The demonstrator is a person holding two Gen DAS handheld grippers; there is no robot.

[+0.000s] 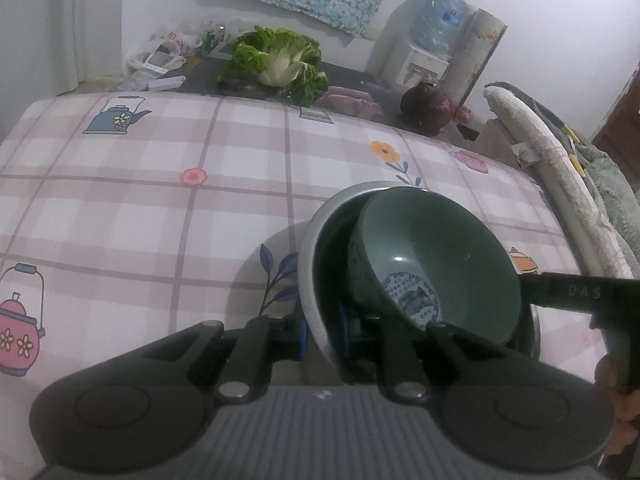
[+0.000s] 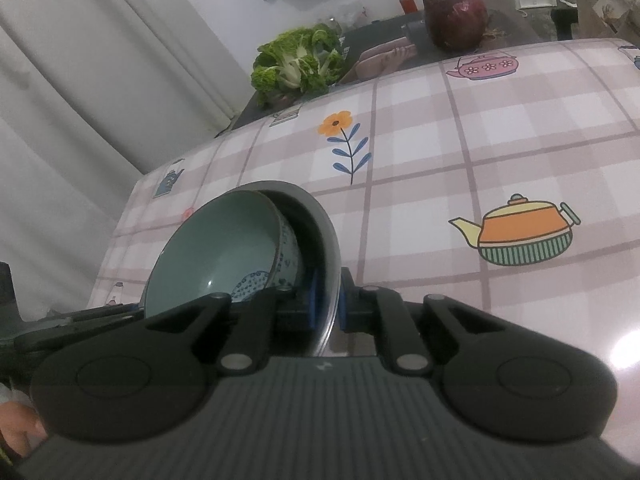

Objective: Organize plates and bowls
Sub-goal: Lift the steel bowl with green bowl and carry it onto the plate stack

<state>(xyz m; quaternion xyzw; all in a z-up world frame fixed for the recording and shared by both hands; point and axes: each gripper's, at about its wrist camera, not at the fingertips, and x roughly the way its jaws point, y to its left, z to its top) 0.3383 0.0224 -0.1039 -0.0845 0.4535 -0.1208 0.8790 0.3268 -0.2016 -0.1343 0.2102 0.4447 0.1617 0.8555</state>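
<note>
A green bowl (image 1: 436,256) with a blue pattern on its bottom lies tilted inside a larger grey dish (image 1: 310,264), above the checked tablecloth (image 1: 140,200). My left gripper (image 1: 325,334) is shut on the dish's near left rim, one blue pad on each side of the wall. From the right, a finger (image 1: 560,290) of my right gripper reaches the dish's opposite rim. In the right wrist view my right gripper (image 2: 327,304) is shut on the grey dish (image 2: 326,240) rim, with the green bowl (image 2: 224,248) leaning to its left.
A leafy green cabbage (image 1: 276,60), pink slippers (image 1: 352,102) and a dark red onion (image 1: 428,110) lie on a dark surface beyond the table's far edge. A water dispenser (image 1: 424,40) stands behind. A cushioned chair (image 1: 560,168) is at the right, a curtain (image 2: 80,80) at the left.
</note>
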